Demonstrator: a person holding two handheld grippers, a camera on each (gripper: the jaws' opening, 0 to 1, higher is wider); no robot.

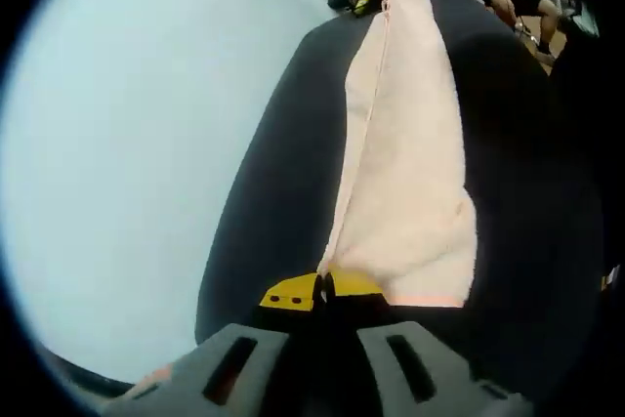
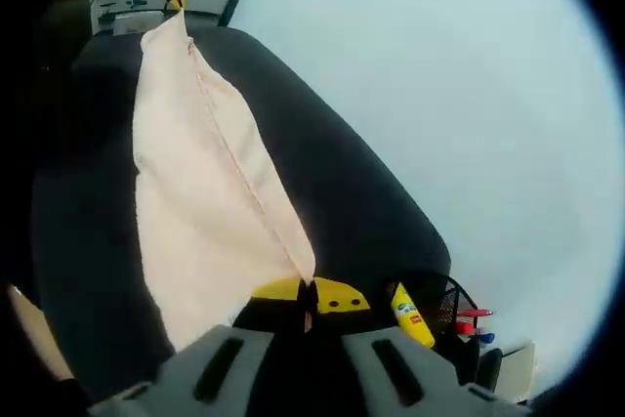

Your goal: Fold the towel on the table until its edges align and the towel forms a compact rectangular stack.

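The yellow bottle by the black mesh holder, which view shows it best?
The right gripper view: the yellow bottle stands beside the mesh holder, just past the right tongs. The left gripper view has just yellow bits far off, too small to identify.

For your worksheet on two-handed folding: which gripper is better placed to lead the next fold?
Neither clearly: left gripper and right gripper each pinch an end of the towel, stretched above the dark table. Both should probably move together.
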